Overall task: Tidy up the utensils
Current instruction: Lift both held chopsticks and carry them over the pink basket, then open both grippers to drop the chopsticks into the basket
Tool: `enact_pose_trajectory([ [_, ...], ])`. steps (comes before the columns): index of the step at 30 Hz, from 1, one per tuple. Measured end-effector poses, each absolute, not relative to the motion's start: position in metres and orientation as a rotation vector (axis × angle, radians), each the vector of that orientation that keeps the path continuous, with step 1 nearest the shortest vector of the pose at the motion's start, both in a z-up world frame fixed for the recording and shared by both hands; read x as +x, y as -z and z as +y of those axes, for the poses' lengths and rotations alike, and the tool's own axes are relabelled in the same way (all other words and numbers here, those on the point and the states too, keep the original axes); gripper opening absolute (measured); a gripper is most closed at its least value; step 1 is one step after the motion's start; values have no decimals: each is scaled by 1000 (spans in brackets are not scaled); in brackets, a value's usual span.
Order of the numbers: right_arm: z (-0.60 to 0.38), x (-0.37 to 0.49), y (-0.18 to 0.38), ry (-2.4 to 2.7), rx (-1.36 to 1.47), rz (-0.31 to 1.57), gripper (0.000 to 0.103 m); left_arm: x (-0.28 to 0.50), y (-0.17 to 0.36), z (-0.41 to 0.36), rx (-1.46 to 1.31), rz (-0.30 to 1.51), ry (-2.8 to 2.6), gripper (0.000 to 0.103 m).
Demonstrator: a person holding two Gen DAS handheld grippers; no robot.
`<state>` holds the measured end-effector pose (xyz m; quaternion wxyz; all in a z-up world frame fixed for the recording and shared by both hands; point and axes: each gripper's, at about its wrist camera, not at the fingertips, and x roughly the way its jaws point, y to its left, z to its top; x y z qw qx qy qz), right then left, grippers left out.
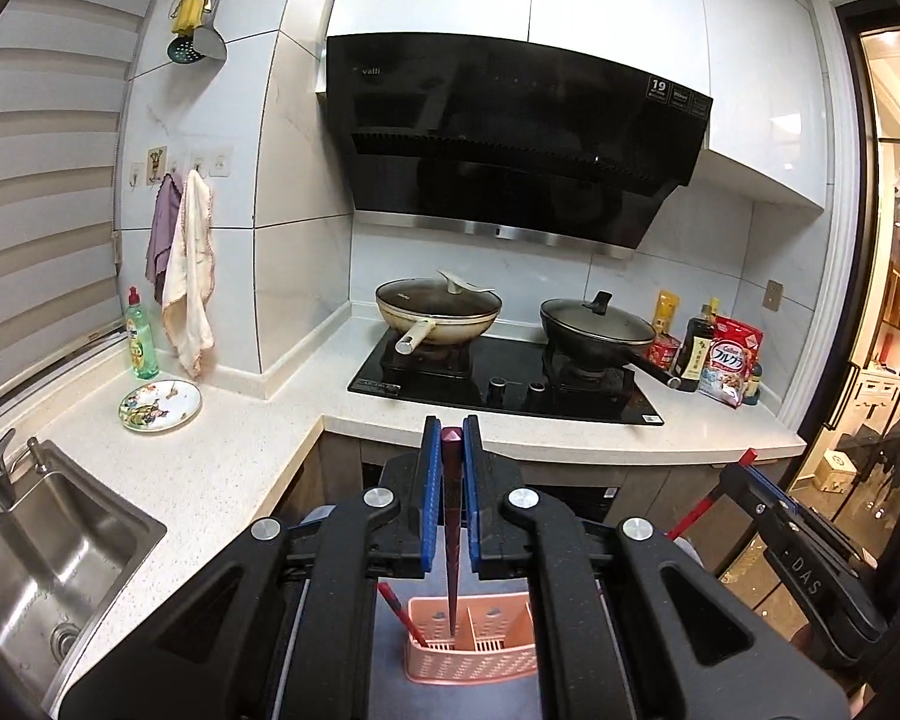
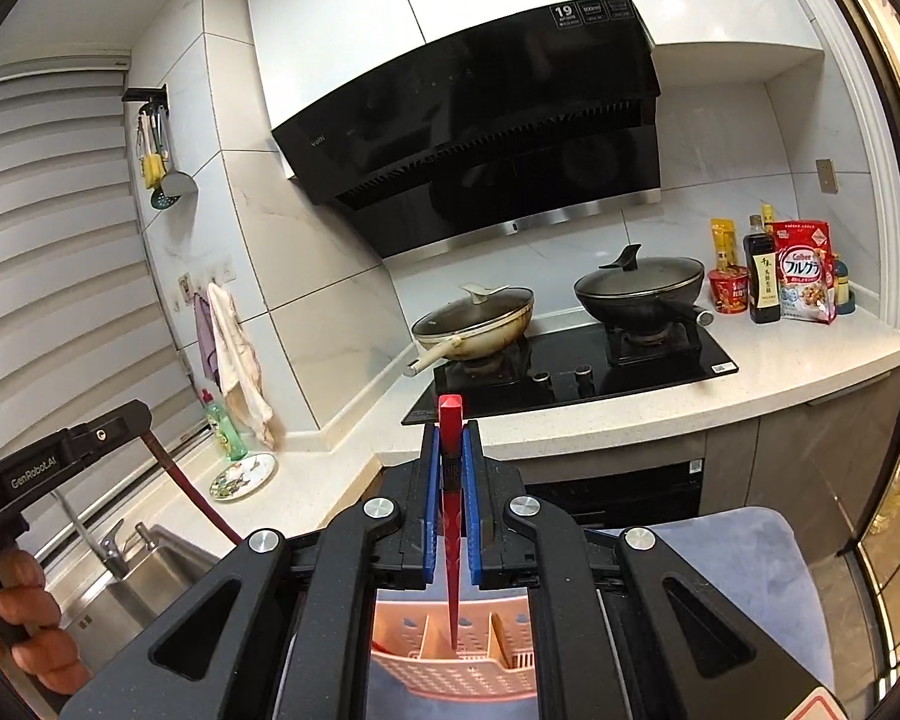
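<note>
My left gripper [image 1: 452, 427] is shut on a dark maroon chopstick [image 1: 452, 540] that hangs tip-down over the pink slotted utensil basket [image 1: 486, 660]. Another red chopstick [image 1: 397, 611] leans in the basket's left compartment. My right gripper [image 2: 450, 431] is shut on a red chopstick [image 2: 451, 540] whose tip points into the middle of the same basket [image 2: 450, 669]. Each gripper shows in the other's view: the right one [image 1: 750, 474] with its red chopstick [image 1: 705, 507] at the right, the left one [image 2: 129, 417] with the maroon chopstick [image 2: 192, 498] at the left, a hand [image 2: 27, 618] on its grip.
The basket stands on a grey-blue padded seat [image 2: 750, 570] in front of an L-shaped white counter [image 1: 240, 468]. On the counter are a sink [image 1: 48, 570], a painted plate [image 1: 160, 405], a hob [image 1: 504, 387] with two lidded pans, and bottles and food packets [image 1: 726, 360].
</note>
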<state>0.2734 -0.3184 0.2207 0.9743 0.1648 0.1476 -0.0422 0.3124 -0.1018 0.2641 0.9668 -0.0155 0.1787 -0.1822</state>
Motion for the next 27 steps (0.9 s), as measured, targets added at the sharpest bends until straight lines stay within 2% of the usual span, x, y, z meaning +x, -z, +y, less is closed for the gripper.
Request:
enact_pose_trajectory([
  [15, -315, 324, -130, 71, 318, 486, 7, 359, -176, -117, -3, 514, 357, 7],
  [18, -314, 323, -129, 76, 308, 485, 12, 356, -171, -118, 13, 509, 350, 8],
  [20, -312, 320, -134, 76, 299, 478, 13, 351, -171, -118, 28, 499, 348, 13],
  [22, -310, 313, -141, 73, 290, 463, 13, 347, -173, -118, 37, 499, 340, 32],
  [24, -307, 304, -150, 68, 280, 447, 14, 337, -178, -116, 45, 483, 324, 39],
  [27, -301, 287, -163, 58, 266, 422, 25, 326, -183, -114, 58, 481, 317, 41],
])
